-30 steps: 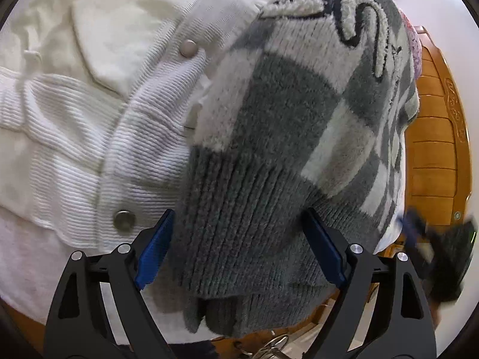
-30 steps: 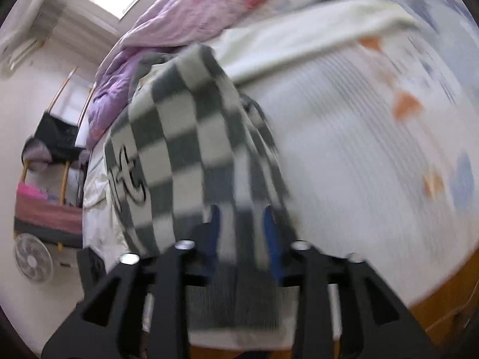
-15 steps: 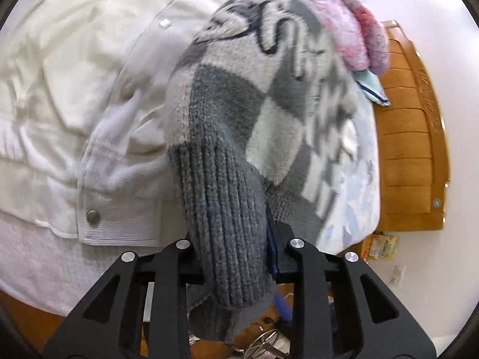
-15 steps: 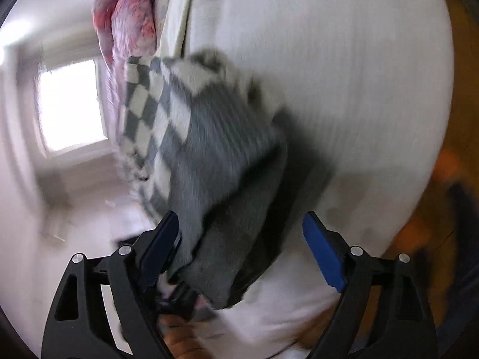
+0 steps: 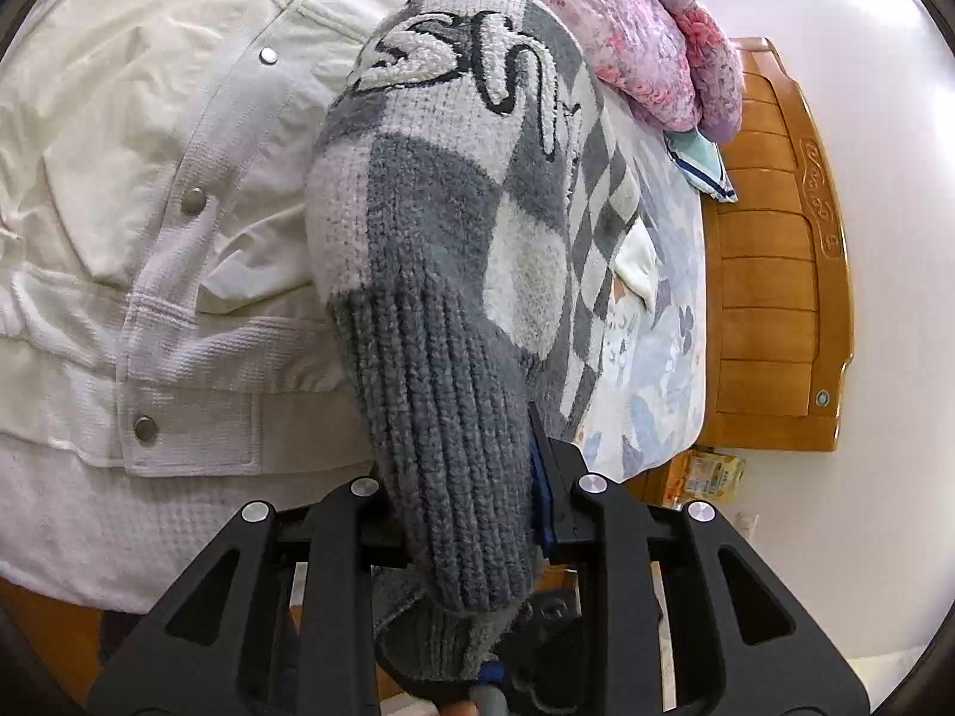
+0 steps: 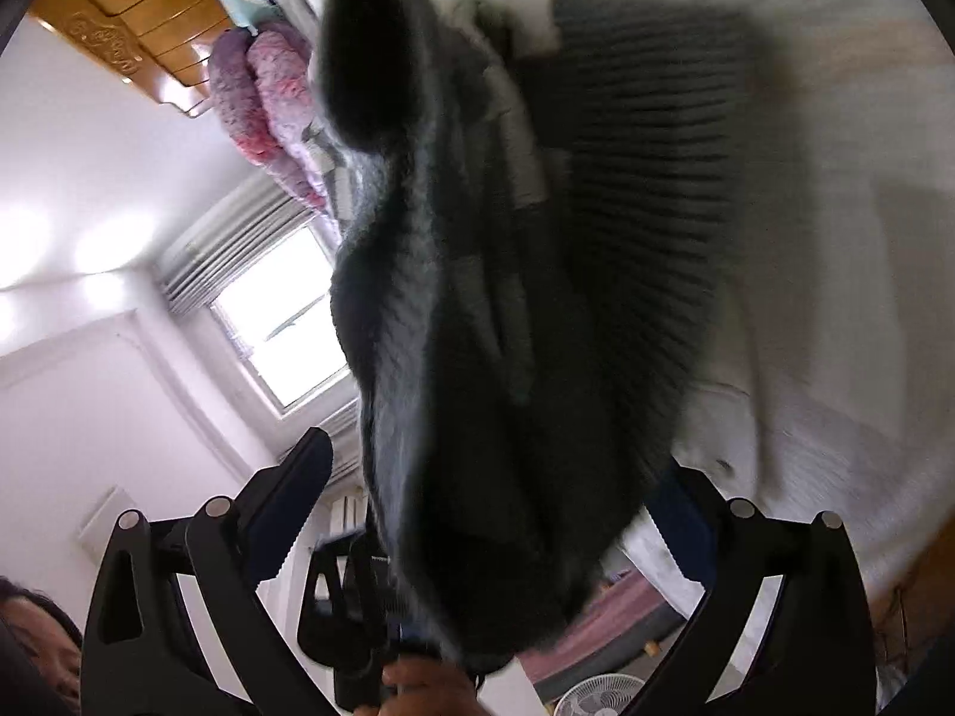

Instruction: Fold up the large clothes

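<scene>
A grey and white checked knit sweater [image 5: 453, 191] with a ribbed grey hem hangs bunched over the bed. My left gripper [image 5: 471, 495] is shut on its ribbed hem, which fills the space between the jaws and droops below them. In the right wrist view the same sweater [image 6: 507, 298] looks dark and blurred. My right gripper [image 6: 495, 507] is open, its jaws wide apart on either side of the hanging hem, not pinching it. The left gripper's black frame [image 6: 352, 608] shows below the sweater there.
A cream snap-button jacket [image 5: 155, 191] lies spread on the bed under the sweater. A pink and purple quilt [image 5: 650, 42] is piled by the wooden headboard [image 5: 776, 274]. A floor fan [image 6: 603, 695] stands below the bed edge. A window [image 6: 280, 322] is behind.
My left gripper went from open to shut on the ribbed hem and lifted it. My right gripper let go of the sweater, opened wide and swung round to face the window.
</scene>
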A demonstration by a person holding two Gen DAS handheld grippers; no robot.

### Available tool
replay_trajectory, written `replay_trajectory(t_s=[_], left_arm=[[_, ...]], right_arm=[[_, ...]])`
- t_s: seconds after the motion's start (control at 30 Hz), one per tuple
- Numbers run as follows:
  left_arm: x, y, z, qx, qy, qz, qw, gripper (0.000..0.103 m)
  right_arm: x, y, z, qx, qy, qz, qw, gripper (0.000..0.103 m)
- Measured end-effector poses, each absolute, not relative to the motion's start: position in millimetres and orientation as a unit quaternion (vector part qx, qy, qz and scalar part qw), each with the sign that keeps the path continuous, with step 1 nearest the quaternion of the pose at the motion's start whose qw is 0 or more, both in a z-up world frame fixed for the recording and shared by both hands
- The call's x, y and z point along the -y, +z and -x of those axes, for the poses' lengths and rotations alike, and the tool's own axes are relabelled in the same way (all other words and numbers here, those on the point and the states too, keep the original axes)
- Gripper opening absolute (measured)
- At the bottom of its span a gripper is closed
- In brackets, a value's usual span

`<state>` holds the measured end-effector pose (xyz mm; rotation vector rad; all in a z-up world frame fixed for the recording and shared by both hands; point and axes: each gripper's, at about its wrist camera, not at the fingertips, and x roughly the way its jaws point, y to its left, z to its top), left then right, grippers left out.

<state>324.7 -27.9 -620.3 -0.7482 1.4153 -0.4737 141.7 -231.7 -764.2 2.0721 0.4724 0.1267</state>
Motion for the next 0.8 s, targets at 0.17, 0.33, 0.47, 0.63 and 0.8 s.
replay_trajectory(t_s=[0.17, 0.33, 0.47, 0.63, 0.8], left_arm=[[21.4, -621.6, -316.8, -0.63, -0.214, 0.335, 0.667, 0.026], [22.3, -628.7, -320.0, -0.642, -0.212, 0.305, 0.671, 0.03], [17.2, -639.7, -318.4, -0.67, -0.224, 0.281, 0.65, 0.05], [-19.2, -631.1, -325.4, -0.638, -0.195, 0.232, 0.708, 0.09], [-6.6, -649.6, -379.2, -0.626, -0.176, 0.229, 0.725, 0.09]], right_arm=[[236.6, -774.7, -170.1, -0.203, 0.042, -0.843, 0.496, 0.095], [257.3, -762.7, -172.2, -0.222, 0.006, -0.804, 0.552, 0.053], [272.5, -738.4, -170.9, -0.268, -0.005, -0.741, 0.616, 0.035], [290.5, -713.5, -176.9, -0.306, 0.0, -0.69, 0.656, 0.034], [301.0, -703.9, -177.4, -0.326, -0.002, -0.669, 0.668, 0.034]])
